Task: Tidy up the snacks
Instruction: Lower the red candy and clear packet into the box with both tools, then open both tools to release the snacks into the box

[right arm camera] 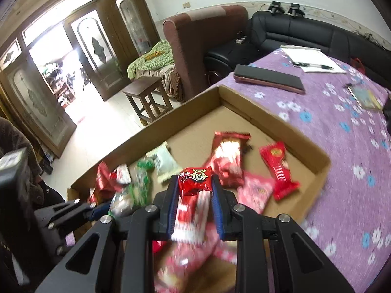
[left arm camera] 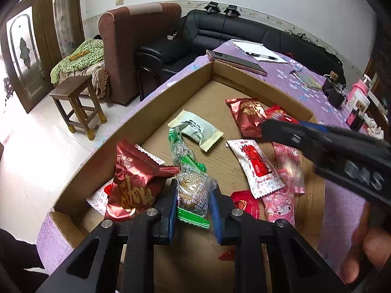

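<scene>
Left gripper (left arm camera: 193, 196) fingers clamp a clear-and-green snack (left arm camera: 193, 193) over the cardboard tray (left arm camera: 156, 97), near its close corner. Right gripper (right arm camera: 194, 186) fingers pinch a small red snack (right arm camera: 194, 180) above the tray's loose packets.

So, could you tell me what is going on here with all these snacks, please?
A person is sorting wrapped snacks in a shallow cardboard box on a purple flowered tablecloth, with a handheld gripper in each hand. The left gripper has its jaws closed on a clear-wrapped snack with green ends. The right gripper holds a small red packet with a cartoon face above the box. Other packets, red, pink, white and pale green, lie loose on the box floor.
</scene>
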`<state>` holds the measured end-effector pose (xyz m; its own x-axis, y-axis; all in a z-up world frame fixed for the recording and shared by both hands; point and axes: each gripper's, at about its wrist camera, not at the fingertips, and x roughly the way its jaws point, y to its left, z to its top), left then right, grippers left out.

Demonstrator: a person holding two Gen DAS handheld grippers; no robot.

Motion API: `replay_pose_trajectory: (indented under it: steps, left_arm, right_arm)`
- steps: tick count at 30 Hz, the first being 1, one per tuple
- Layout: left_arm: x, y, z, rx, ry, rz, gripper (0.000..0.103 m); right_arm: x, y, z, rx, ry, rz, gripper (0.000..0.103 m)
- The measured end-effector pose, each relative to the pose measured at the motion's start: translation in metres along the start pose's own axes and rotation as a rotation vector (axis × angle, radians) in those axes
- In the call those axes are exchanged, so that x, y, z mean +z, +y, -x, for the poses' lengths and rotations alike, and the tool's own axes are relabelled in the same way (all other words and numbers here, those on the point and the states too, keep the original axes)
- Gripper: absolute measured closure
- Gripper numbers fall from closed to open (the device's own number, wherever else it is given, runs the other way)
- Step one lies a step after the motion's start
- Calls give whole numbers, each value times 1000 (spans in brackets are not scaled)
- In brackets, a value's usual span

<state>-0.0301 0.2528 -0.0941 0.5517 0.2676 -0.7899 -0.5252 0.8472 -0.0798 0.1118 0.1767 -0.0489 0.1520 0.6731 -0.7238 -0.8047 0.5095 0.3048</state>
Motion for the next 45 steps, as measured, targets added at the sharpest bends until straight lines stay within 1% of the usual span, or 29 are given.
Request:
replay_pose_trajectory:
  steps: [5, 6, 8, 9, 12, 13, 16, 19, 20, 22, 24, 25, 27, 30, 34, 37, 39, 41, 45]
  left_arm:
    - [3, -4, -2, -1, 11, -12, 78]
    - [3, -6, -3, 0, 12, -12, 76]
    - [3, -7, -2, 2, 11, -14, 76]
    - [3, -7, -1, 4, 9, -16, 76]
    - [4, -6, 0, 5, 6, -14, 75]
    - [4, -6, 0, 7, 7, -13, 75]
    - [2, -4, 2, 8, 8, -11, 75]
    - [2, -3, 4, 9, 7, 0, 67]
    - [2, -2, 6, 7, 5, 7, 60]
    - [2, -2, 10, 7, -1, 14, 50]
    - [2, -2, 14, 1, -14, 25, 33]
    - [3, -2, 16, 0, -20, 28, 31]
    - [3, -4, 22, 3, -32, 35, 22]
    - [2, -7, 29, -1, -44, 34, 22]
    - [1, -14, 38, -4, -57, 24, 21]
    - [0, -20, 46, -4, -67, 14, 21]
    - [-1, -23, 51, -8, -76, 11, 16]
    - [-2, -26, 56, -10, -91, 11, 14]
    - [-2, -33, 62, -1, -100, 3, 13]
  right_arm:
    - [23, 9, -32, -30, 81, 52, 78]
    - [25, 10, -34, -35, 82, 56, 78]
    - [28, 13, -40, -41, 96, 65, 77]
    - [28, 14, -42, -38, 100, 67, 75]
    - [27, 15, -41, -50, 97, 66, 63]
    - [26, 14, -39, -49, 91, 58, 61]
    - [26, 10, -34, -52, 77, 41, 60]
    - [24, 6, -21, -51, 58, 24, 58]
    - [23, 4, -18, -49, 51, 18, 56]
    - [20, 0, -7, -55, 34, 3, 47]
    - [17, -3, 3, -57, 17, -6, 42]
    - [16, -5, 8, -57, 11, -10, 39]
    - [13, -8, 16, -63, -2, -18, 35]
    - [7, -14, 31, -55, -26, -46, 32]
    - [-2, -19, 54, -63, -64, -64, 22]
    - [-14, -25, 75, -66, -92, -85, 21]
    - [-21, -31, 86, -68, -107, -98, 21]
    - [-28, -36, 97, -76, -118, -108, 20]
    - [-44, -45, 116, -85, -134, -128, 18]
